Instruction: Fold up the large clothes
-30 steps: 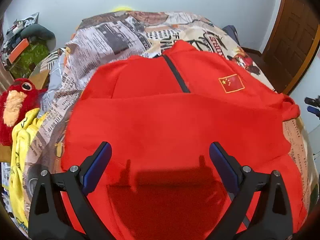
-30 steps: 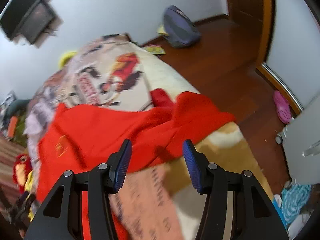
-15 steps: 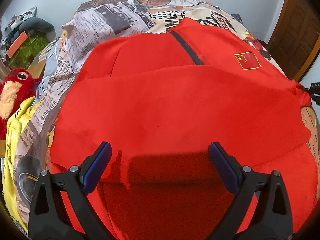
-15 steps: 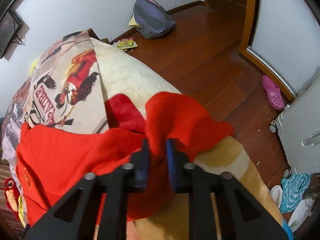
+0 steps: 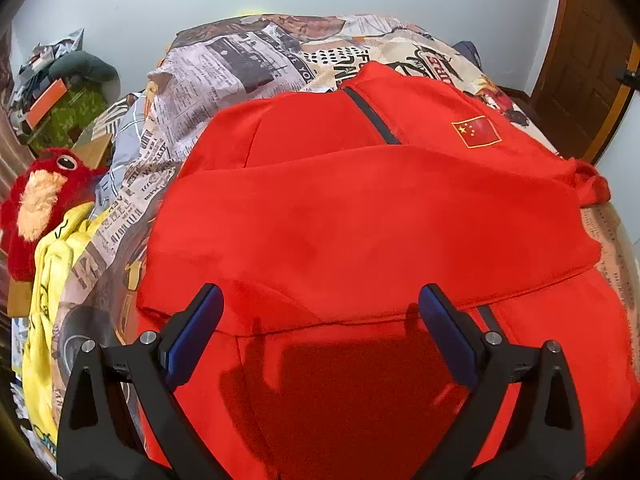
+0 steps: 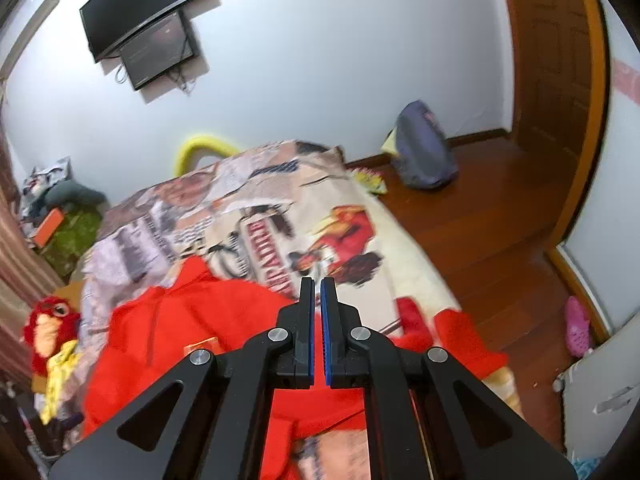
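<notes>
From my left wrist view, the large red zip-up jacket [image 5: 360, 220] lay spread on the newspaper-print bedspread [image 5: 240, 64], one sleeve folded across its front. A red plush bird toy [image 5: 36, 204] sat left of it, above a crumpled yellow garment [image 5: 52, 280]. A brown wooden door [image 5: 580, 72] stood behind, right.

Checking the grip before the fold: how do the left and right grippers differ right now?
Left gripper stands wide open, right gripper shut. Left gripper hangs over the red jacket; right gripper's tips show against the bedspread, no cloth visible between them. Both have blue pads.
</notes>
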The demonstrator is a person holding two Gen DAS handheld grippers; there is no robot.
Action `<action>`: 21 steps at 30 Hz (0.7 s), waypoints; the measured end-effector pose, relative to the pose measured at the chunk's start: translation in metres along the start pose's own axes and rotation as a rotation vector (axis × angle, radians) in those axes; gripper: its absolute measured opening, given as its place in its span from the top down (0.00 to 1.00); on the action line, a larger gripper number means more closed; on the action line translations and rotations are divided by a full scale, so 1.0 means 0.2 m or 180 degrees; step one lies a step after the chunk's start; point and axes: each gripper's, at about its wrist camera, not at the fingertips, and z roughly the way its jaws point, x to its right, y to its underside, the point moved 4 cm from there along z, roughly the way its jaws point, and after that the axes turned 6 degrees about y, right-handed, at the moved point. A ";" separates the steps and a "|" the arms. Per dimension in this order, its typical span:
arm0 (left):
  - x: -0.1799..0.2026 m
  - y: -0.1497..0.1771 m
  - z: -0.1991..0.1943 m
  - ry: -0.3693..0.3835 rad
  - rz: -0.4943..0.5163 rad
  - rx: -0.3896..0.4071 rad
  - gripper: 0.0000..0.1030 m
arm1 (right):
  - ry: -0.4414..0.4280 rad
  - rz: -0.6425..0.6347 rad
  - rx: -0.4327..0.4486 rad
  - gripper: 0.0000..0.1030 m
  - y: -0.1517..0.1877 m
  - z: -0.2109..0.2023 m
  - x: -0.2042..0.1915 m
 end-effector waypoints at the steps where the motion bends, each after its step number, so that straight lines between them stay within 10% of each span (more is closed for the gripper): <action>1: 0.00 0.00 -0.01 0.0010 -0.0009 0.0006 0.04 | 0.0020 -0.0002 -0.0043 0.95 0.00 0.01 0.00; 5: -0.02 0.01 -0.06 0.0052 -0.0043 0.0062 0.04 | 0.0357 -0.0003 -0.0305 0.54 0.11 0.13 0.13; 15: -0.02 0.00 0.03 0.0212 -0.0262 -0.0012 0.04 | 0.0174 0.1413 -0.1245 0.52 0.49 0.49 0.66; 21: 0.01 0.03 0.13 0.0208 -0.0294 -0.0148 0.04 | 0.0017 0.1889 -0.1213 0.49 0.54 0.64 0.75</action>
